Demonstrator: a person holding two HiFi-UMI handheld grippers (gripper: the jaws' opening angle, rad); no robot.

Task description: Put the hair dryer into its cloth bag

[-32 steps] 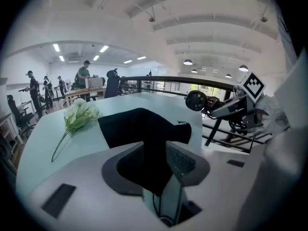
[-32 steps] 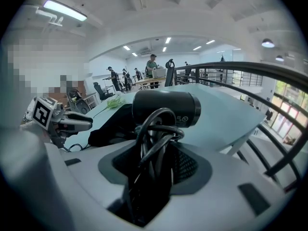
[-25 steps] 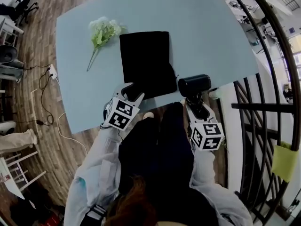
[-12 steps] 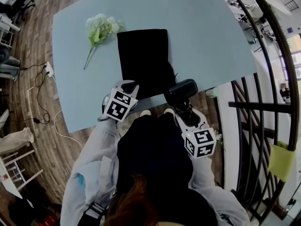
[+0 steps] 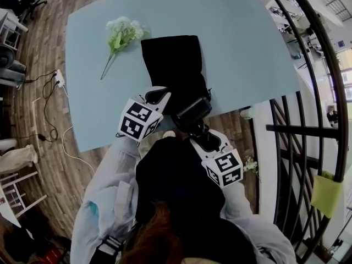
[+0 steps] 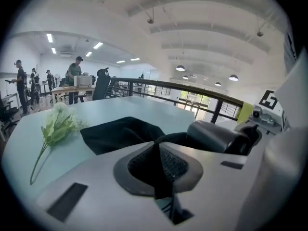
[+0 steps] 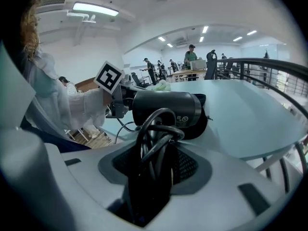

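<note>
At the near edge of the blue table, the black cloth bag is laid flat, and its near end is pinched by the left gripper. Its jaws have just been closing and are almost together, with a fold of black cloth squeezed between them. The hair dryer is held by the right gripper at the bag's near end, just beside the left gripper. The right jaws are kept partway apart, pressed on the handle and the looped cord.

Only a thin bit of cloth is held, so it could be pulled free if the dryer is pushed hard. The fat barrel could be caught on the bag's edge if the mouth is not opened wide. The cord could be left hanging out.

The dryer is seen to be dark grey, with a short round barrel and a smooth body.
</note>
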